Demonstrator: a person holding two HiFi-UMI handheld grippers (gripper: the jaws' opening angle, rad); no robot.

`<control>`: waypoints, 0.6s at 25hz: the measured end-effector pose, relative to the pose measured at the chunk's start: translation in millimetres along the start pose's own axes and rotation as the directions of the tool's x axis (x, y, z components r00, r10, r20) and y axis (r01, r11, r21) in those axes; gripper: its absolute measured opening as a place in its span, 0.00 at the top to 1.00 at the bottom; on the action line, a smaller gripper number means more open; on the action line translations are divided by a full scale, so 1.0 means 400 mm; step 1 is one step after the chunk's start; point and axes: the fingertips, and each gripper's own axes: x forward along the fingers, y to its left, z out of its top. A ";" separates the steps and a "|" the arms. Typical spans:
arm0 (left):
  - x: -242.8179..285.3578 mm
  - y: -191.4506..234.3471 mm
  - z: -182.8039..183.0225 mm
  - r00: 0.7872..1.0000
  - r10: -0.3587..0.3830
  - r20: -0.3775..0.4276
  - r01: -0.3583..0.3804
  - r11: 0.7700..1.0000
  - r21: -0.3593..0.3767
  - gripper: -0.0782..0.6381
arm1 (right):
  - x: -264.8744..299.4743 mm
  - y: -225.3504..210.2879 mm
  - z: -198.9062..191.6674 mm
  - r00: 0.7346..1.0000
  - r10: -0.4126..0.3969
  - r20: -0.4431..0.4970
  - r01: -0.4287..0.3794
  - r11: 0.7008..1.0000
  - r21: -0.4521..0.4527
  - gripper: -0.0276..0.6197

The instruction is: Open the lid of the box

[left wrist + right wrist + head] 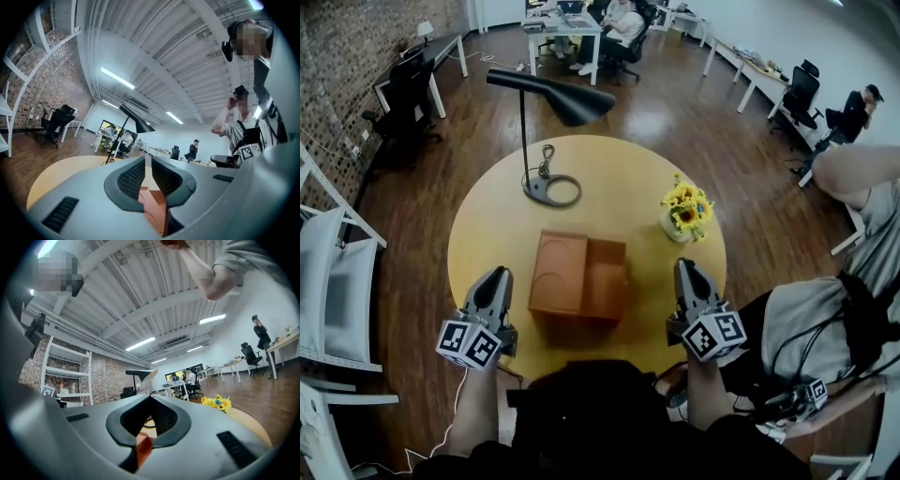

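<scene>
As the head view looks steeply down, the box [581, 277] is located at the middle of the round yellow table [487, 225]. Its top shows two panels, the left one lighter and marked with a curved line; whether the box stands open cannot be determined. The left gripper [497, 277] is positioned just left of the box at its near corner, apart from it. The right gripper [684, 268] is positioned right of the box, also apart from it. A black lamp [572, 101] stands behind the box, and a pot of yellow flowers [686, 208] stands behind and to the right of it. In the left gripper view, the jaws are drawn together with only a thin slit between the pads and nothing in it; an orange face of the box shows below them, and the lamp rises beyond. In the right gripper view, the jaws are pressed together and hold nothing; an orange corner of the box shows below them, with the flowers farther right.
</scene>
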 end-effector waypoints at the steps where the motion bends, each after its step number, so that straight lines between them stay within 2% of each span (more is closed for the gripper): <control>1: 0.000 -0.002 0.000 1.000 -0.002 0.000 0.002 1.000 0.000 0.84 | -0.001 0.006 0.002 1.000 0.003 0.004 -0.003 1.000 0.001 0.95; 15: -0.012 -0.002 0.000 1.000 0.001 -0.016 -0.001 1.000 0.008 0.84 | 0.007 0.037 0.009 0.999 0.037 0.003 -0.037 0.999 -0.003 0.95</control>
